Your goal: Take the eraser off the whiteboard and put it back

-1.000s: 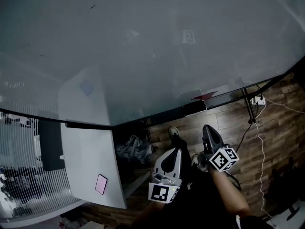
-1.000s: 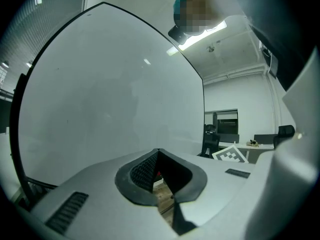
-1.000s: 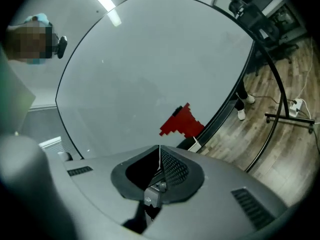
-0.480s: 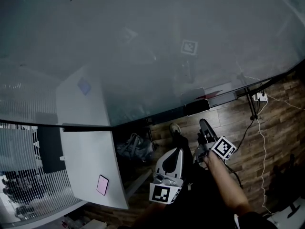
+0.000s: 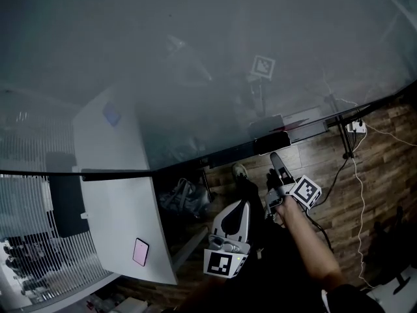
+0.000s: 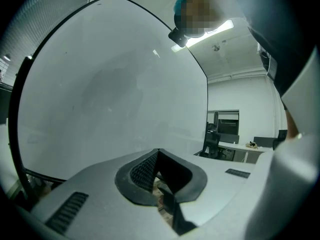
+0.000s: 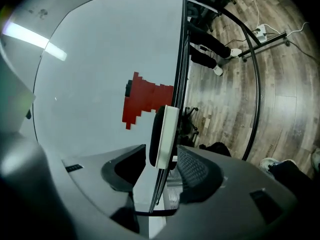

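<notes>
– Right tongs (image 5: pixel 275 160) have come in against the lower edge of the whiteboard (image 5: pixel 195 77) since 1 second ago. The wrist has rolled, and the jaws have just been opening.
– And the eraser (image 5: pixel 271 143)?
– In the head view it sits dark on the board's bottom edge, right at the tips of the right tongs. The left tongs (image 5: pixel 240 206) hang lower, well apart from it.
– Left gripper view?
– The left tongs (image 6: pixel 158 154) have both jaws pressed together with nothing between them. Only the board (image 6: pixel 100 94) lies ahead.
– Right gripper view?
– The 2 jaws of the right tongs (image 7: pixel 162 151) stand wide, with the eraser (image 7: pixel 165 134) between them, flat against the board (image 7: pixel 100 74). A gap shows beside the left pad, so nothing is squeezed yet.
– Meaning what?
– I judge the take-off is only being set up. The eraser is not yet lifted, so closing on it comes next, then pulling it free and putting it back.
</notes>
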`<action>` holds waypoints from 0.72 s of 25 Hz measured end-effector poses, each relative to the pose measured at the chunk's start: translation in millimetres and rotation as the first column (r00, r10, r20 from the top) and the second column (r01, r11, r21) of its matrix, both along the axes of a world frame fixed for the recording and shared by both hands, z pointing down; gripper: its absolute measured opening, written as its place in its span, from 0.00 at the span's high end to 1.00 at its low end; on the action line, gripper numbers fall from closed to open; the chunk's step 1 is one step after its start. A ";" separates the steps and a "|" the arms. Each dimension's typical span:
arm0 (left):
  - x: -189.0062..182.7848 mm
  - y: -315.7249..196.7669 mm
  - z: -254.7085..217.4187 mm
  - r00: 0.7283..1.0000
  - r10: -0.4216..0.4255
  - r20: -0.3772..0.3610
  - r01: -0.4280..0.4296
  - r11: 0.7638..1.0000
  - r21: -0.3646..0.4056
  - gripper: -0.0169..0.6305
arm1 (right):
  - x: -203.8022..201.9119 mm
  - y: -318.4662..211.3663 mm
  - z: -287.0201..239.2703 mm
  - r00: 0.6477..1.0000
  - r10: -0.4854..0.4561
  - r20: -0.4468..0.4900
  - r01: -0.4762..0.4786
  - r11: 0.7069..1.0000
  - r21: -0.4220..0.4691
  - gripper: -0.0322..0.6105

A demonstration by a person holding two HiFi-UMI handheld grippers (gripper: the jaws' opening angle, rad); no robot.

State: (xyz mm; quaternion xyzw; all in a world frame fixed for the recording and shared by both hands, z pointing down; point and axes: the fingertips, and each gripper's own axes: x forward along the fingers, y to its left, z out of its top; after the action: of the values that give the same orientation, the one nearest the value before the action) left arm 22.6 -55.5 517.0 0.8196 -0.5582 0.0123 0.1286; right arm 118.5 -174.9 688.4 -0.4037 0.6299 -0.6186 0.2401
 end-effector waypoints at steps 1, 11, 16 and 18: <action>-0.7 0.2 1.1 1.000 -0.002 -0.002 0.002 1.000 -0.007 0.96 | -1.1 -2.0 0.9 1.000 0.005 0.009 -0.005 1.000 -0.006 0.66; -9.7 0.6 6.9 1.000 -0.026 -0.001 0.026 0.999 -0.019 0.96 | -6.0 -17.7 6.1 0.996 0.049 0.069 -0.045 0.997 -0.055 0.65; -13.4 0.4 7.4 0.999 -0.035 -0.007 0.035 0.999 -0.034 0.96 | -7.6 -18.7 7.2 0.995 0.063 0.074 -0.058 0.996 -0.070 0.66; -14.9 -1.0 7.3 0.999 -0.038 -0.002 0.038 0.999 -0.020 0.96 | -7.1 -17.8 7.7 0.995 0.065 0.073 -0.059 0.995 -0.075 0.67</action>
State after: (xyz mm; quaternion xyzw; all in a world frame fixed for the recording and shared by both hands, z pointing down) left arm 7.7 -56.5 524.3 0.8076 -0.5732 0.0145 0.1378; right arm 111.4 -192.7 696.0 -0.4079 0.5845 -0.6482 0.2680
